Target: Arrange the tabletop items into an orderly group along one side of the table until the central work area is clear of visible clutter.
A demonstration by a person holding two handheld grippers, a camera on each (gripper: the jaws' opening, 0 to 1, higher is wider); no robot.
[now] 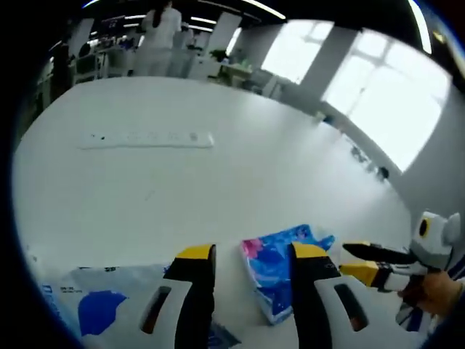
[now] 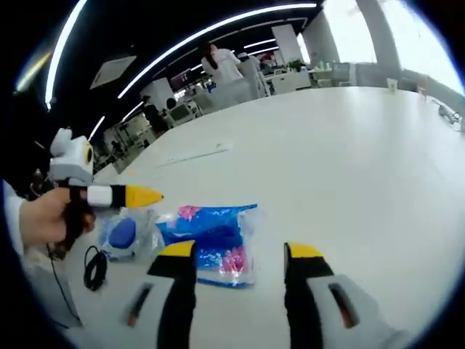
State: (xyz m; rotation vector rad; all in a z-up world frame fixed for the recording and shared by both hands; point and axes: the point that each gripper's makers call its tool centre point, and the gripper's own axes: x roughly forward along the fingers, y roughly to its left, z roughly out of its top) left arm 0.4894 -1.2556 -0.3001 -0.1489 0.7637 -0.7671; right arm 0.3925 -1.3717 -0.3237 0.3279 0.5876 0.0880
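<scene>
Risk mostly slippery plastic. Blue-pink crinkly plastic packet (image 2: 211, 243) flat on white table (image 2: 349, 167), near edge, beside white-blue pouch (image 2: 123, 236). Right gripper (image 2: 240, 254) jaws wide, empty, over packet. Left gripper (image 1: 251, 254) likewise wide, empty. Could skid, bunch up, shove neighbour off edge.

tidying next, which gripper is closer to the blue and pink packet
Left, narrowly, as far as these views show. The left gripper straddles the blue and pink packet; the right gripper sits just short of it.
</scene>
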